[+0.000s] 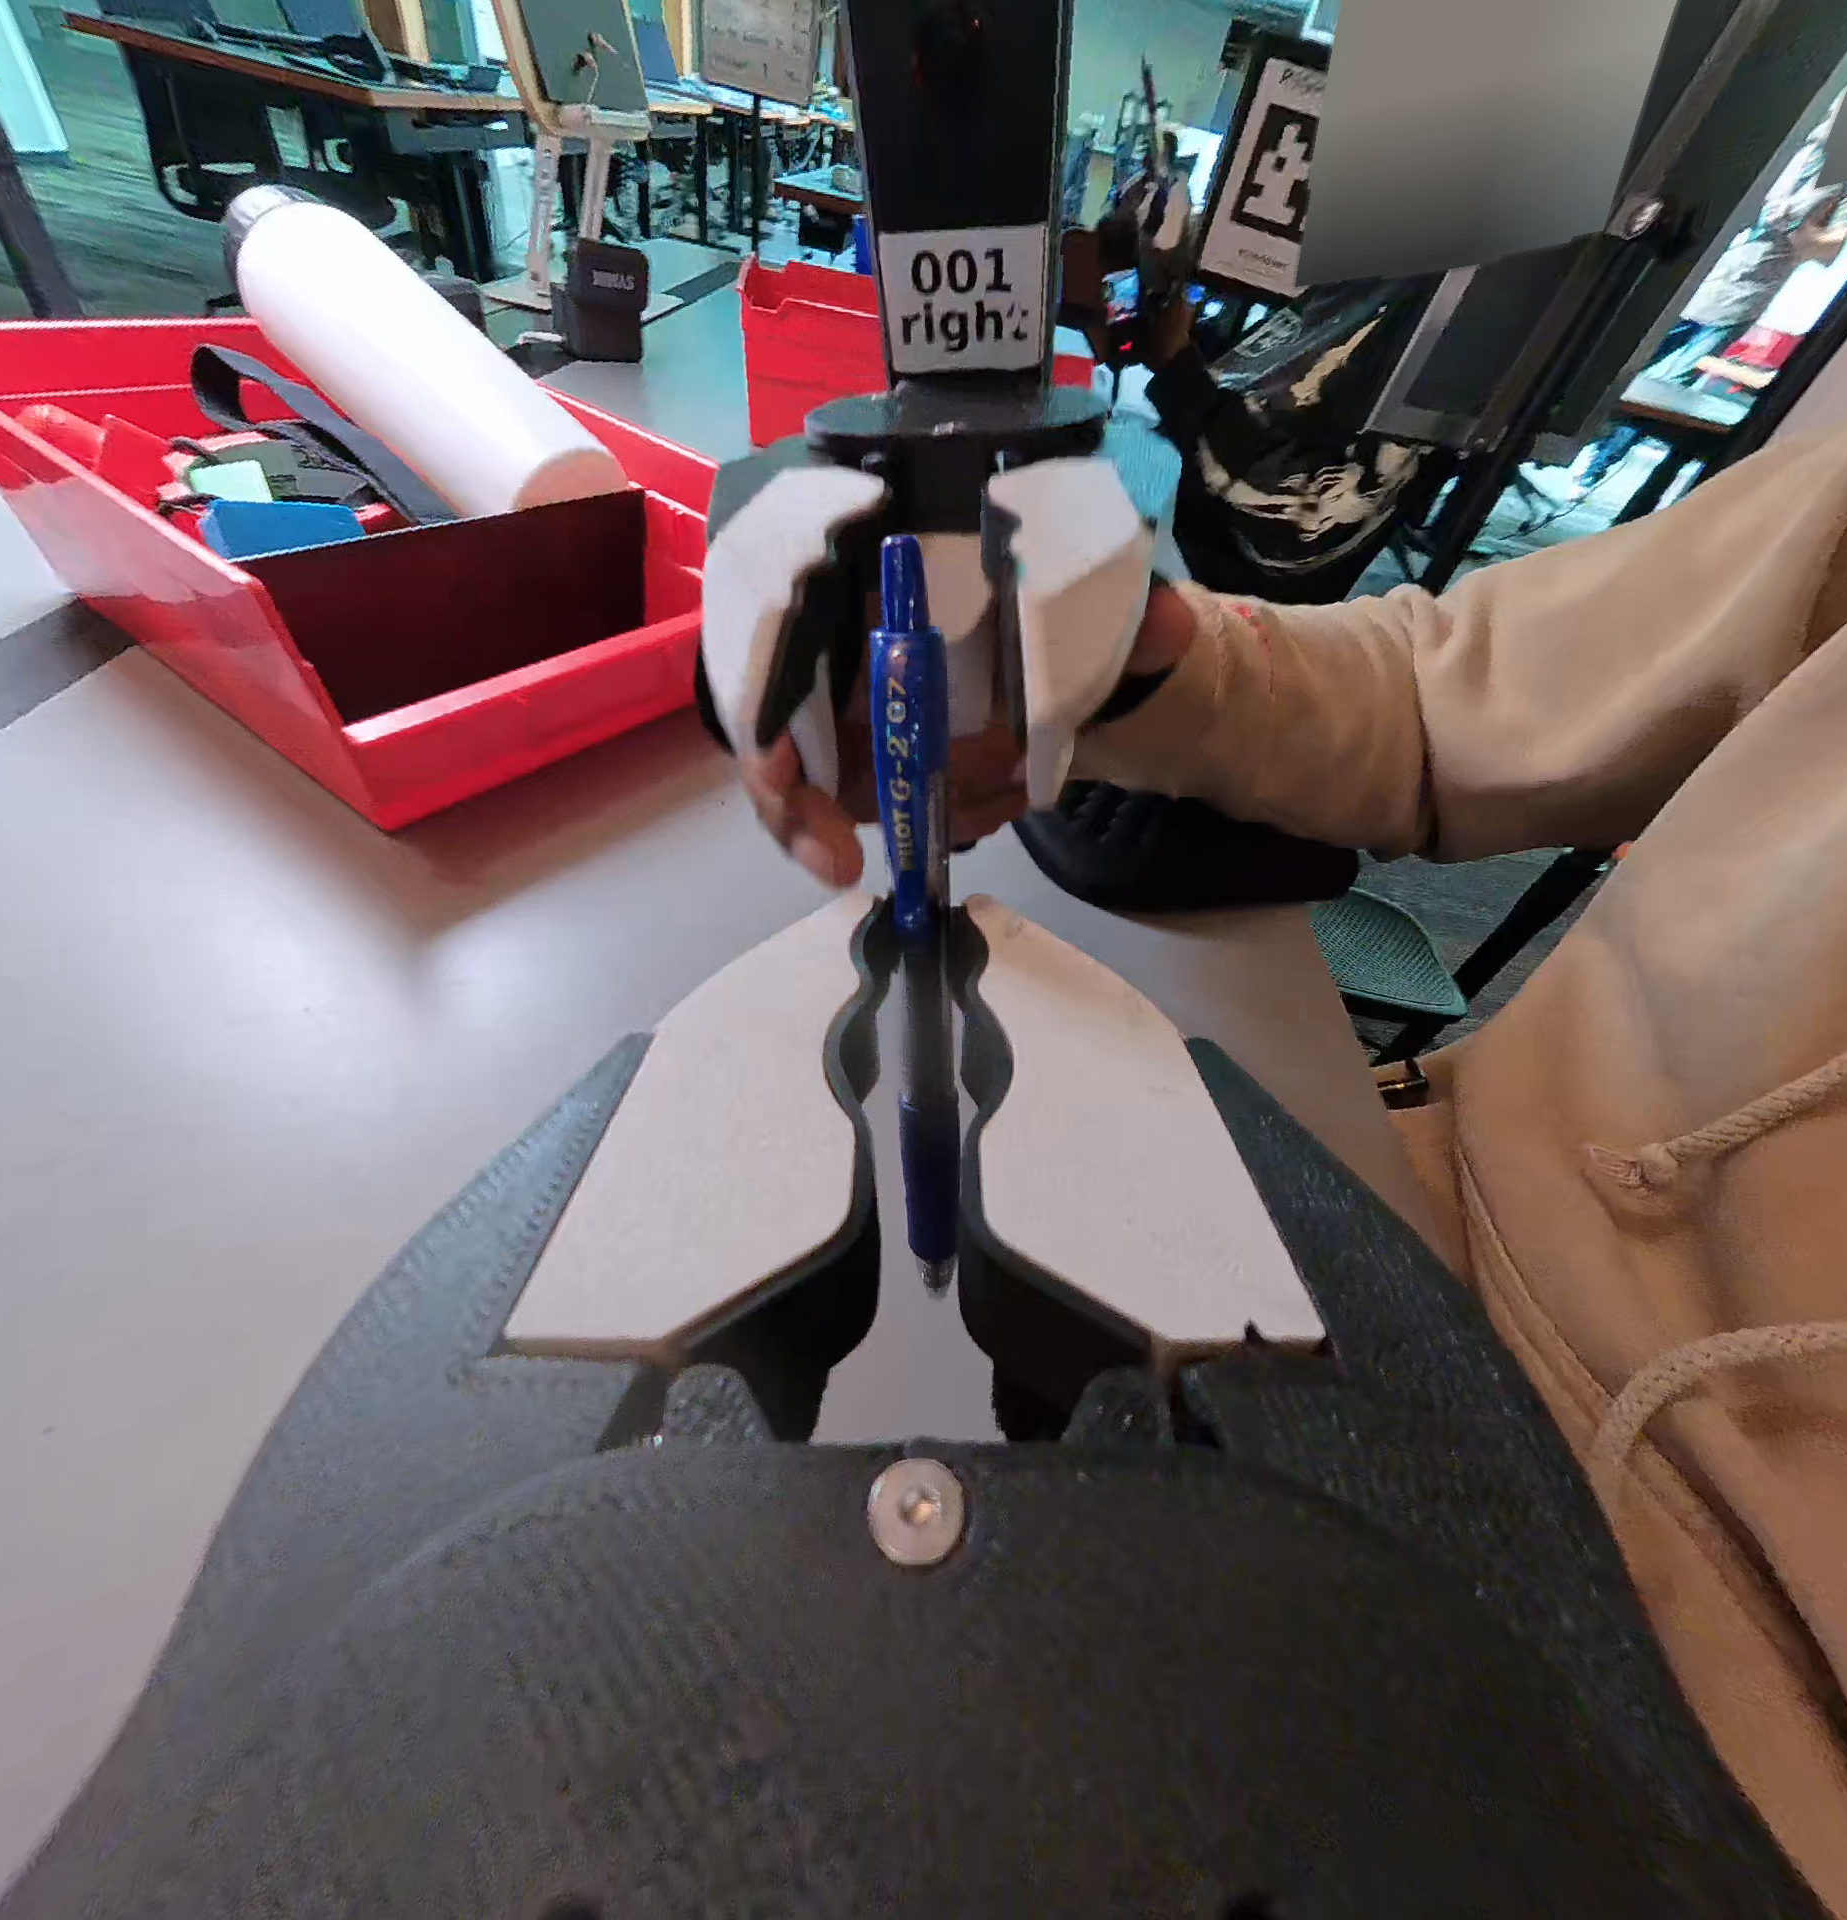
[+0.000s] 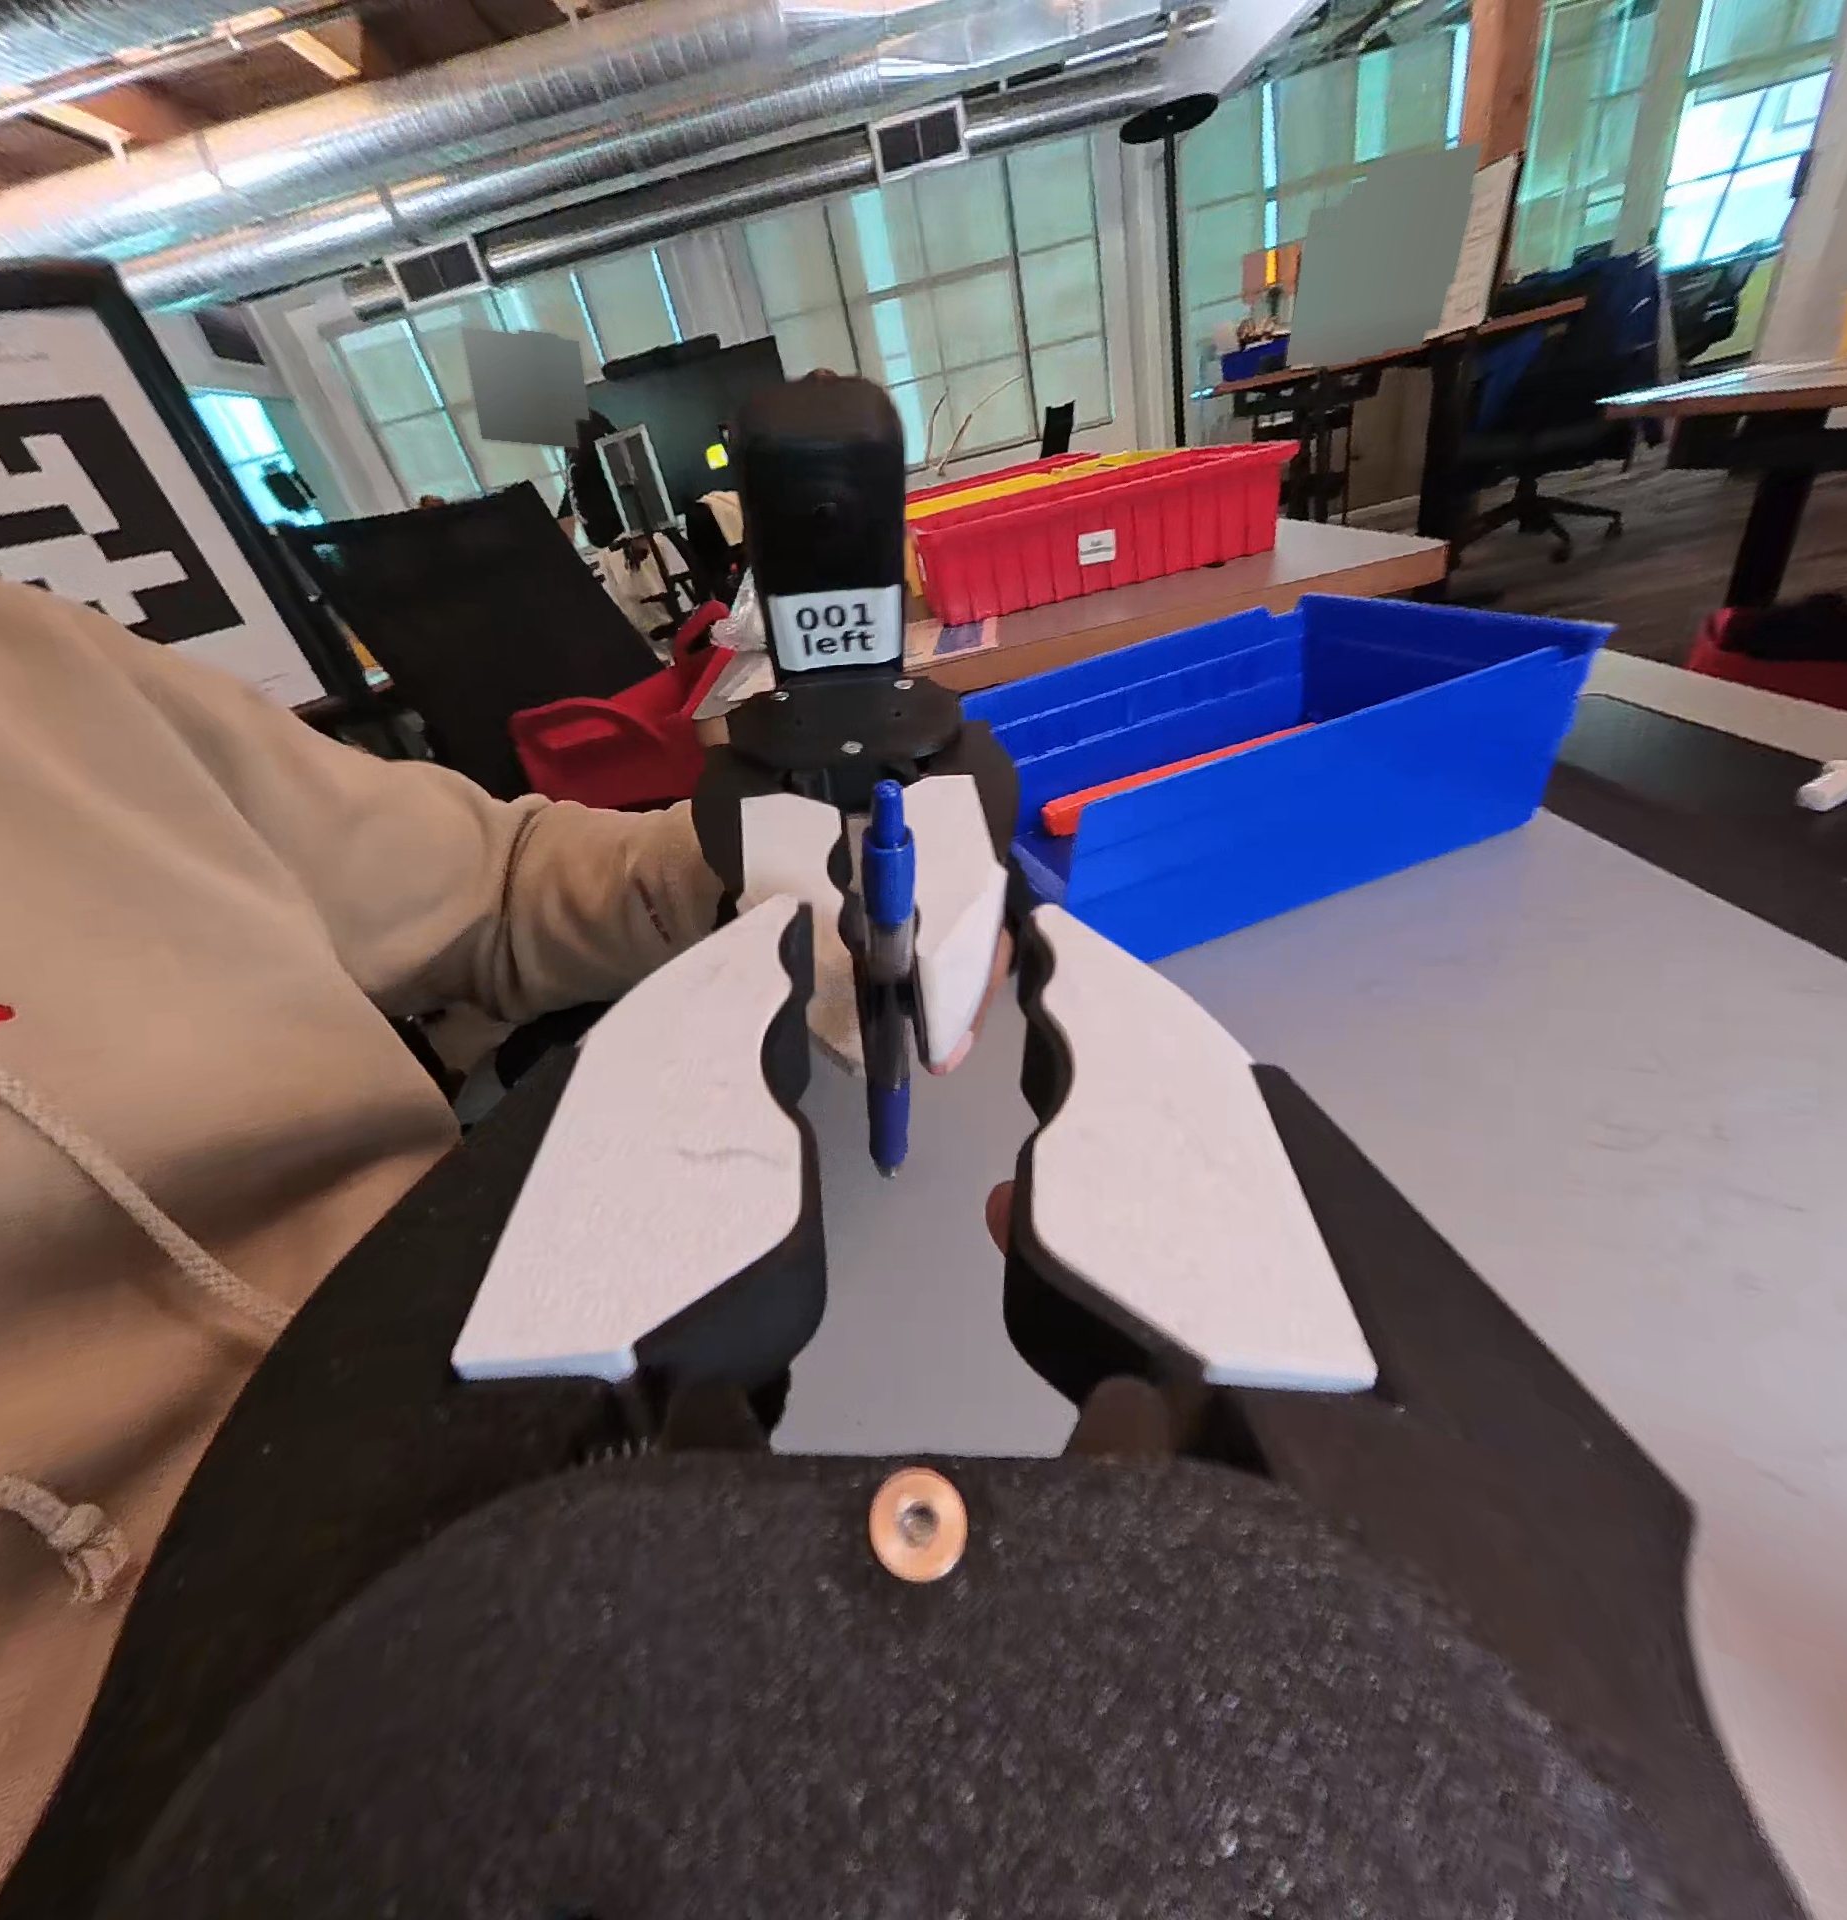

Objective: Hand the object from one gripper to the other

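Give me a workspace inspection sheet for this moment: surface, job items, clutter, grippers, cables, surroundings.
Surface: grey table, bare under the grippers.
Job's things: blue pen, clamped near its middle in the left hand-held gripper, tip pointing back at that gripper's camera.
Clutter: red bin holding a white bottle and small items; blue bin with an orange piece inside.
Grippers: left hand-held gripper shut on the pen; right hand-held gripper open, fingers either side of the pen, not touching it.
Cables: nothing seen.
Surroundings: office desks, chairs, more red bins on a far table, marker board, person's beige sleeve.
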Demonstrator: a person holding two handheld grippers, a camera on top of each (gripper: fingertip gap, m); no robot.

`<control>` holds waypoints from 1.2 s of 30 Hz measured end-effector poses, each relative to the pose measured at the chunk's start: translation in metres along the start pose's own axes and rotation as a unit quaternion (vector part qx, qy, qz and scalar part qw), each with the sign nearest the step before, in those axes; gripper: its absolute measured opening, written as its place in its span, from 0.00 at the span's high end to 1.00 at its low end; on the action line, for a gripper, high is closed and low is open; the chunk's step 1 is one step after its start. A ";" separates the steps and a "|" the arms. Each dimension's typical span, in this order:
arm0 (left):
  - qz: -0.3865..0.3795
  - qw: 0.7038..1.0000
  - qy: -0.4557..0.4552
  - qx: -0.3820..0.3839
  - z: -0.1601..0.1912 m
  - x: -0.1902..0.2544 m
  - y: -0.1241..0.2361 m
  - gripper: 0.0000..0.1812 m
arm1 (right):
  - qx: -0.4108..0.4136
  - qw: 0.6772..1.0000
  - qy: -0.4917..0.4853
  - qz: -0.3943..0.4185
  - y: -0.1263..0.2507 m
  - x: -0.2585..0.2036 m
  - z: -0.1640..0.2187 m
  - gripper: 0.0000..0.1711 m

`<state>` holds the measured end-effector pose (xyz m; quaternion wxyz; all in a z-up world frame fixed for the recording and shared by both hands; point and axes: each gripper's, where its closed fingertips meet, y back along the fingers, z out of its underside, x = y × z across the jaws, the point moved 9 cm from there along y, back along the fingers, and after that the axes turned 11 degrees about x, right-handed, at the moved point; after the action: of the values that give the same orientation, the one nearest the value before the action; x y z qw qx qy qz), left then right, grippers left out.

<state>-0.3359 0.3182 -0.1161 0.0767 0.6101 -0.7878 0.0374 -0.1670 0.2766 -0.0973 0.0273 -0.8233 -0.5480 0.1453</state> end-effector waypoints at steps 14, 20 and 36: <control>-0.119 0.991 -0.044 0.035 -0.012 -0.018 0.017 0.78 | -0.135 0.875 0.198 0.420 0.102 0.142 -0.131 0.94; -0.135 0.989 -0.054 0.020 -0.008 -0.020 0.017 0.79 | -0.186 0.815 0.048 0.547 0.157 0.235 -0.128 0.94; -0.244 0.968 -0.056 0.012 -0.041 -0.041 0.074 0.81 | 0.019 0.870 0.169 0.463 0.143 0.116 -0.128 0.75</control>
<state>-0.3945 0.3827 -0.0805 0.0321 0.7856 -0.6178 -0.0072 0.0372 0.3398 -0.0284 0.0649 -0.9940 -0.0877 0.0098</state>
